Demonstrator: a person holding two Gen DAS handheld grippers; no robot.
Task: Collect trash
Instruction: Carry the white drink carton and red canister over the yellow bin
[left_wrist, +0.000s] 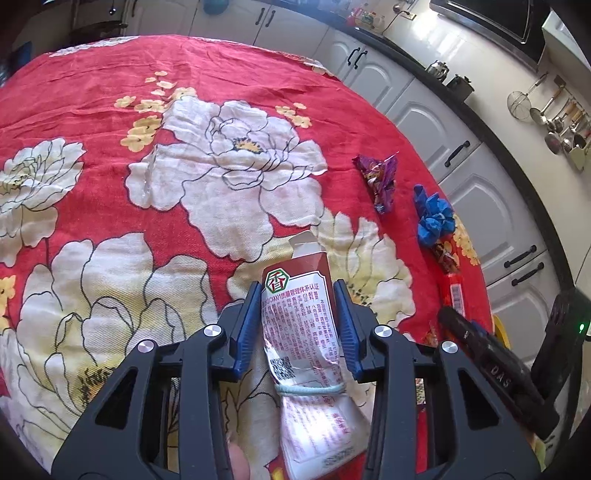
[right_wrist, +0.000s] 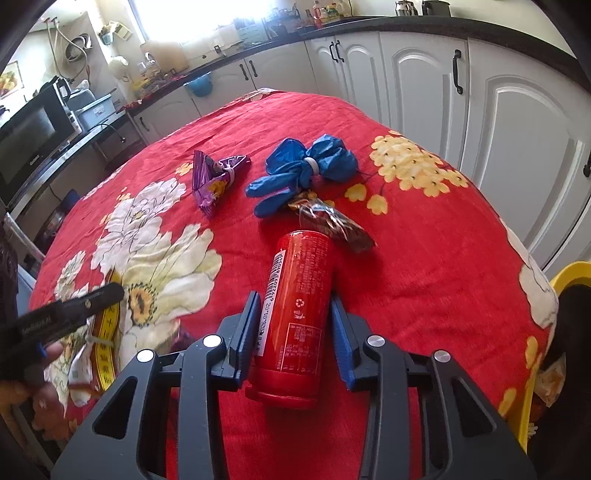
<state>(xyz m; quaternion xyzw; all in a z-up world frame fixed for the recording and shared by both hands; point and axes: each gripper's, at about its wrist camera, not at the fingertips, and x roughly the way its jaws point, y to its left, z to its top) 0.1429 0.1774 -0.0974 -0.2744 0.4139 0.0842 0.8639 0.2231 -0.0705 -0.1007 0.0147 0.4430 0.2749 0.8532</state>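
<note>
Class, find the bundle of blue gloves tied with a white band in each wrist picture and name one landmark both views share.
Left wrist view: blue gloves lie at the right, near the table edge.
Right wrist view: blue gloves lie upper centre, beyond the red can.
Shared landmark: purple wrapper, just left of the gloves in both.

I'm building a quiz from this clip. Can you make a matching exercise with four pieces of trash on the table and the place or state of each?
1. red can
2. seasoning packet
3. blue glove
4. purple wrapper

A. between the left gripper's pads
B. bundled with a white band, beside a brown wrapper
C. between the right gripper's pads
D. farthest left of the loose trash, right wrist view

Pairs: 1-C, 2-A, 3-B, 4-D
</note>
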